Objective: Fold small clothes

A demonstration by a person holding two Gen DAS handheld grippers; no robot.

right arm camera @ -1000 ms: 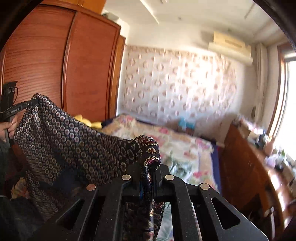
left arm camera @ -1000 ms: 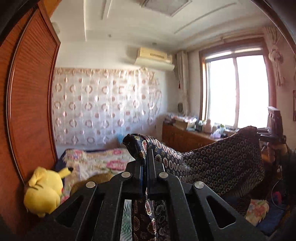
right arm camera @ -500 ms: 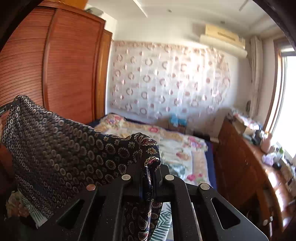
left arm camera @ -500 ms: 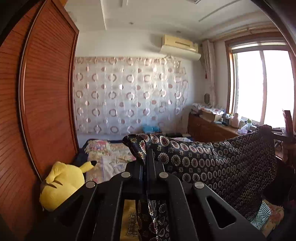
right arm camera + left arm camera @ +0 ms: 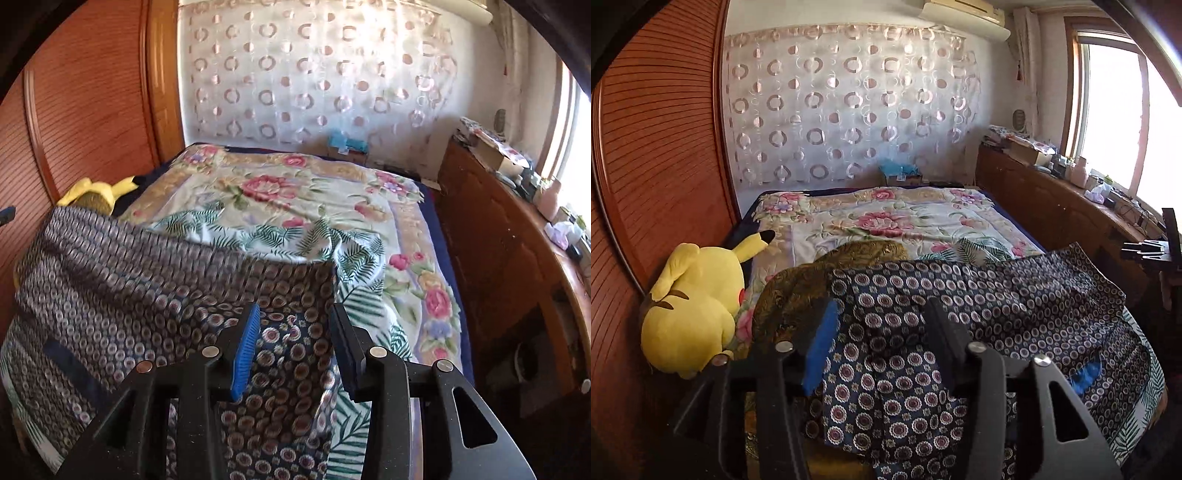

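Note:
A dark navy garment with a circle print [image 5: 997, 295] lies spread across the near end of the bed; it also shows in the right wrist view [image 5: 129, 280]. My left gripper [image 5: 879, 314] is open, its jaws apart over the garment's left corner. My right gripper [image 5: 293, 317] is open over the garment's right corner, the cloth lying loose between the jaws. The other hand-held gripper [image 5: 1148, 251] shows at the right edge of the left wrist view.
The bed has a floral quilt [image 5: 886, 218] and a palm-leaf cloth [image 5: 332, 251]. A brown-gold garment [image 5: 798, 291] lies by a yellow plush toy [image 5: 694, 306] at the bed's left. A wooden wardrobe [image 5: 657, 147] stands left, a wooden cabinet [image 5: 498, 236] right.
Both grippers held the garment up in the air, shut on its corners. They came down to the bed, laid the garment flat and opened, letting go.

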